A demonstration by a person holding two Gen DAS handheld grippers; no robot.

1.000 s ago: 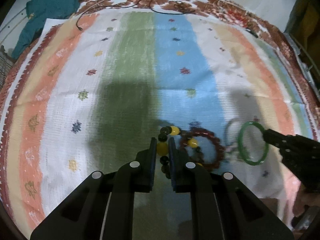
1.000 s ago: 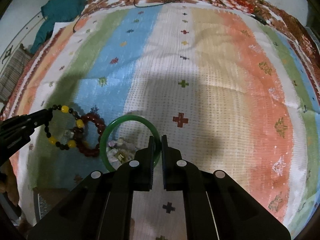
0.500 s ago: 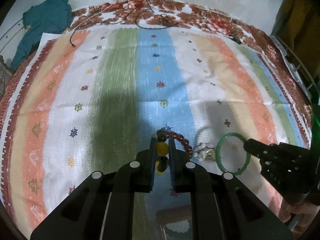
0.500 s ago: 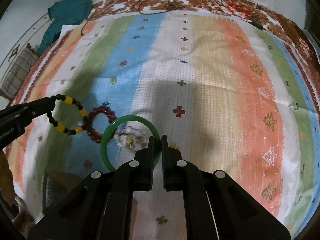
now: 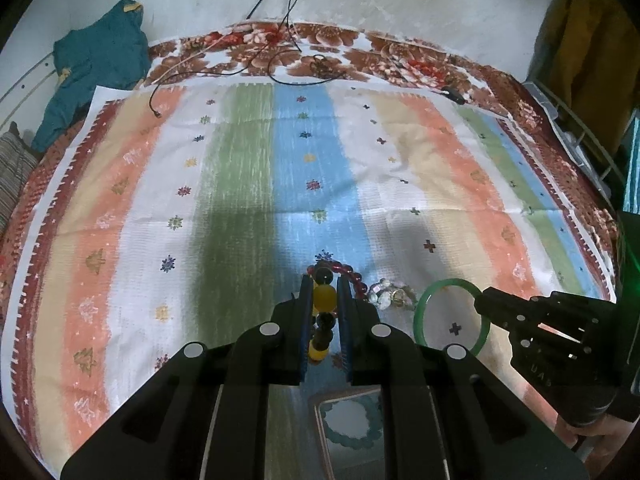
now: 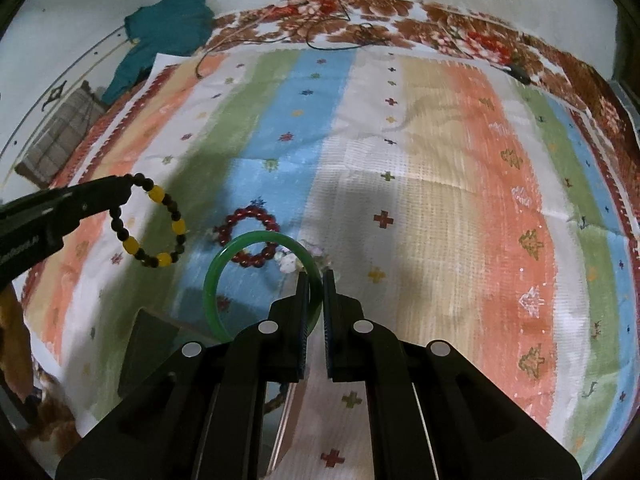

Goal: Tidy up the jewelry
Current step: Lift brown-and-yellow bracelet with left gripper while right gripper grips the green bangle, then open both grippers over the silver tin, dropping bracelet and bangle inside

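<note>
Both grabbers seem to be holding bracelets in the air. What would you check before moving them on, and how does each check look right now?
1. Left gripper shut on the beaded bracelet: ok.
2. Right gripper shut on the green bangle: ok.
3. Both pieces off the cloth: seemingly ok.
4. Red bracelet and clear-bead piece lying apart from the held ones: ok.
5. Box below open to receive them: cannot tell, mostly hidden.
</note>
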